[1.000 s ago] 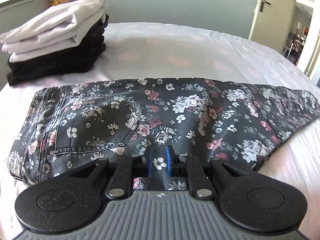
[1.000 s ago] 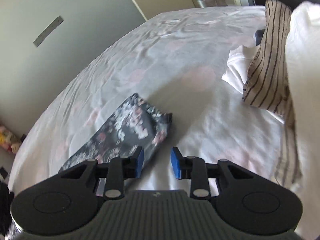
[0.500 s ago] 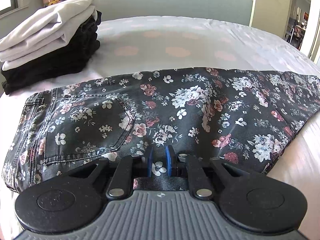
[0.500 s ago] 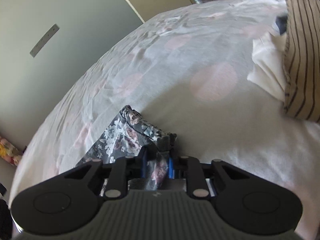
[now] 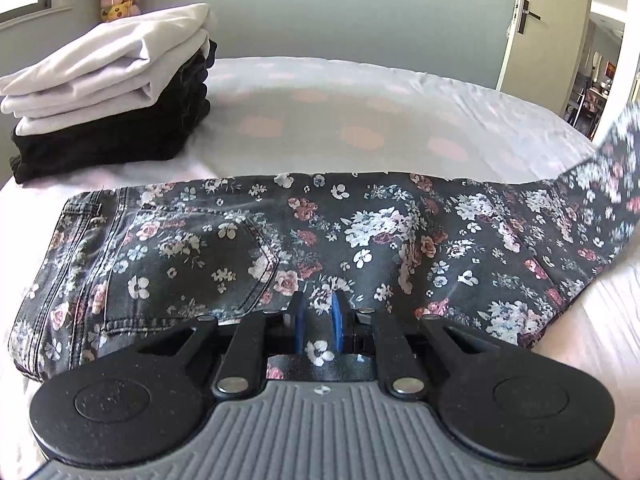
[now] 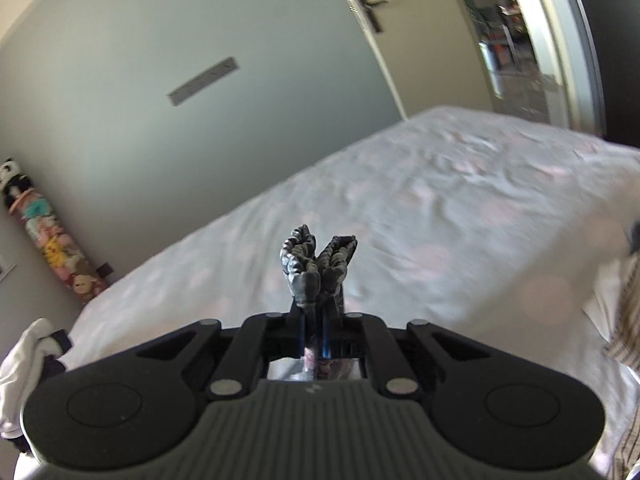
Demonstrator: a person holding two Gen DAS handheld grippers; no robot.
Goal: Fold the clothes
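Dark floral jeans (image 5: 340, 240) lie folded lengthwise across the bed, waistband at the left. My left gripper (image 5: 317, 320) is shut on the jeans' near edge around the crotch. The leg end rises off the bed at the far right of the left wrist view (image 5: 616, 168). My right gripper (image 6: 314, 330) is shut on the jeans' hem (image 6: 316, 264), which sticks up bunched between the fingers, lifted above the bed.
A stack of folded white and black clothes (image 5: 108, 100) sits on the bed at the back left. The pale spotted bedsheet (image 5: 360, 120) stretches behind. A striped cloth (image 6: 624, 340) lies at the right edge. A door (image 5: 548, 24) stands at the back right.
My right gripper closed on the jeans' hem and lifted it off the bed. The leg end now rises at the right in the left wrist view. My left gripper stays clamped.
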